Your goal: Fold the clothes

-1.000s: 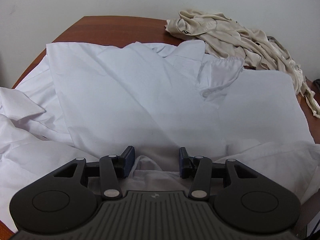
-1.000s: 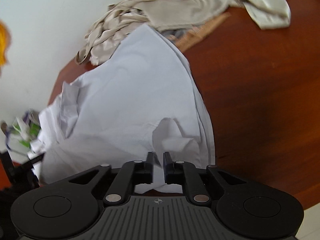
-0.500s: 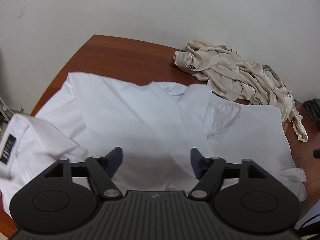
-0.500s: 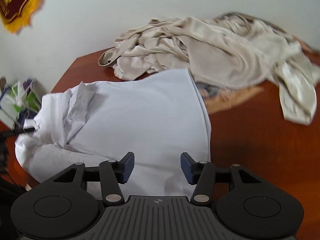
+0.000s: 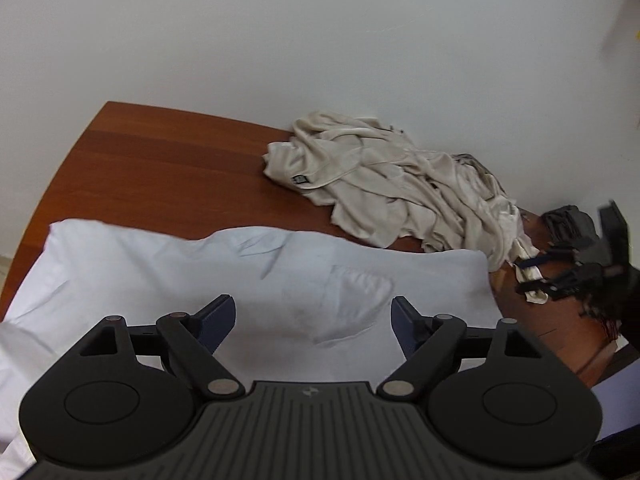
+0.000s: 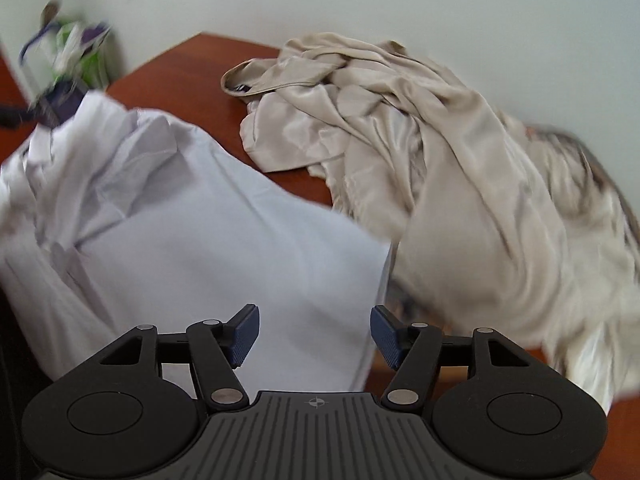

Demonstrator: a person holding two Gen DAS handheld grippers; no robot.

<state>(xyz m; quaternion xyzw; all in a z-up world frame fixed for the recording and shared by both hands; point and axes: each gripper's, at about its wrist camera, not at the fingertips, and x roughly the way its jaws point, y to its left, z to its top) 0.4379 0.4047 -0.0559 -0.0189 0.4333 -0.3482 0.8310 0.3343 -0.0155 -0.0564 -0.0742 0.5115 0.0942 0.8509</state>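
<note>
White cotton shirt lies flat, part-folded, on red-brown wooden tabletop, beside crumpled beige garment heap. Left gripper, right gripper: fingers just spread, nothing between them, both now clear of cloth. Fold released; next fold pending.

No text can be read. A small dark tag with pale marks sits on the beige garment heaped on the wooden table, but its characters are too small and blurred to make out.
</note>
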